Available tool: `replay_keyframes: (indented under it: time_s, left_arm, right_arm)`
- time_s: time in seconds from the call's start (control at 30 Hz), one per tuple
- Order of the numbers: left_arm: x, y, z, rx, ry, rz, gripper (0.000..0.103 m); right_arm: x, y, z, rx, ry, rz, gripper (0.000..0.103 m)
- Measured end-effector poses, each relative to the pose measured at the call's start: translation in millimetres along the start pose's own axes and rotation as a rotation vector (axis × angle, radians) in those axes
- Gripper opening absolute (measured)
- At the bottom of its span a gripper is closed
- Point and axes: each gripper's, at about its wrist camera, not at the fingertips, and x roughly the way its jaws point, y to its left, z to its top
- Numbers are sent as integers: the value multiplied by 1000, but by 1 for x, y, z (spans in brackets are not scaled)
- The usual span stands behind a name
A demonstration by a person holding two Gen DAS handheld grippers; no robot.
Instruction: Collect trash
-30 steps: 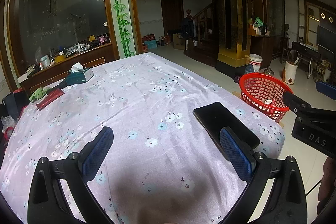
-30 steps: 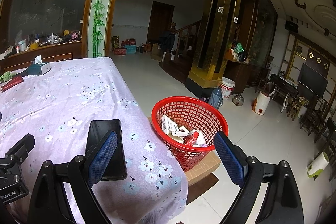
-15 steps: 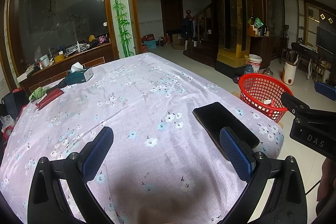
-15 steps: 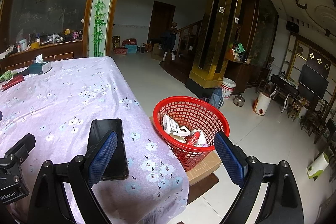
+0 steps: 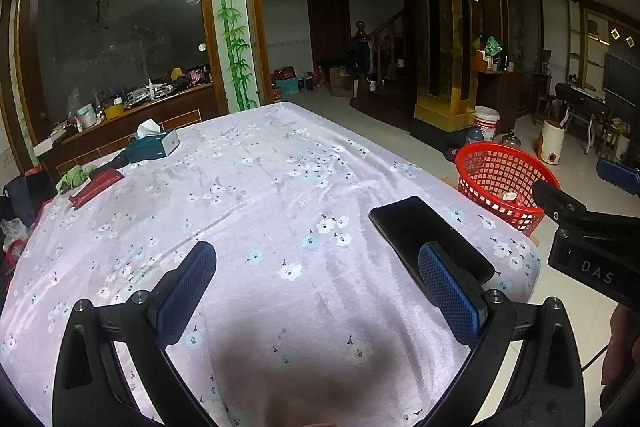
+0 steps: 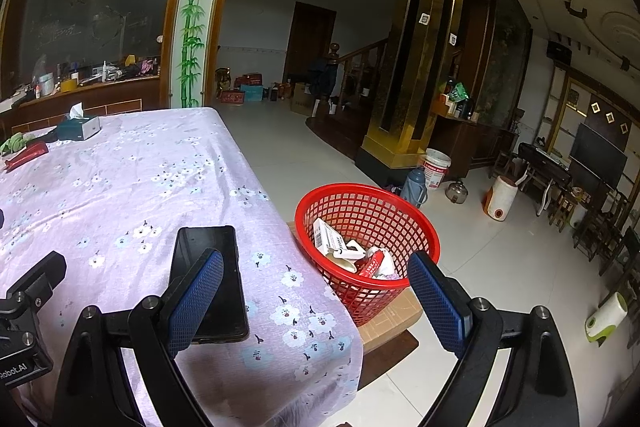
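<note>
A red mesh basket point(image 6: 366, 205) stands on a cardboard box beside the table's right edge and holds several wrappers and a white carton point(image 6: 334, 237); it also shows in the left wrist view point(image 5: 500, 171). My left gripper point(image 5: 316, 269) is open and empty above the near part of the flowered tablecloth point(image 5: 248, 187). My right gripper point(image 6: 314, 279) is open and empty, hovering over the table corner and the basket's near side. A red packet point(image 5: 96, 183) and a green crumpled thing point(image 5: 74, 175) lie at the far left of the table.
A black phone point(image 5: 416, 231) lies near the table's right corner, also in the right wrist view point(image 6: 210, 267). A teal tissue box point(image 5: 154, 145) stands at the far end. A thermos point(image 6: 414, 185), a white bucket point(image 6: 436, 167) and a kettle stand on the tiled floor behind the basket.
The right wrist view has shifted slightly, and the basket sits a little higher in it. Both grippers stay open and nearly still.
</note>
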Motion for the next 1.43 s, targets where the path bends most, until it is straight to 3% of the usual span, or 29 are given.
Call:
replay_keyframes:
  time_s: [0.27,0.47,0.57,0.63,0.8,0.93,1.03,1.23,1.43]
  left_arm:
    - [-4,6,-1,-14,5,6,101]
    - [-6,32,0,-62,22,15,101]
    - [-8,61,0,-108,30,38,101]
    - [-8,86,-1,-151,43,66,101]
    - [-7,168,-18,-271,96,224,101]
    - [8,237,-44,-332,235,411,101]
    - [18,275,-62,-395,315,486,101]
    - [43,311,-80,-482,443,414,101]
    - [68,302,-81,-388,480,395,101]
  right_arm:
    - [-1,10,-1,-16,-1,14,95]
    - [0,25,6,-44,-3,43,95]
    - [1,45,13,-70,5,90,95]
    - [4,65,19,-84,27,173,95]
    - [10,134,27,-161,92,357,95]
    - [20,201,28,-230,177,503,95]
    - [35,252,24,-261,265,577,95]
    - [70,325,10,-301,423,596,95]
    - [93,351,7,-323,434,503,95]
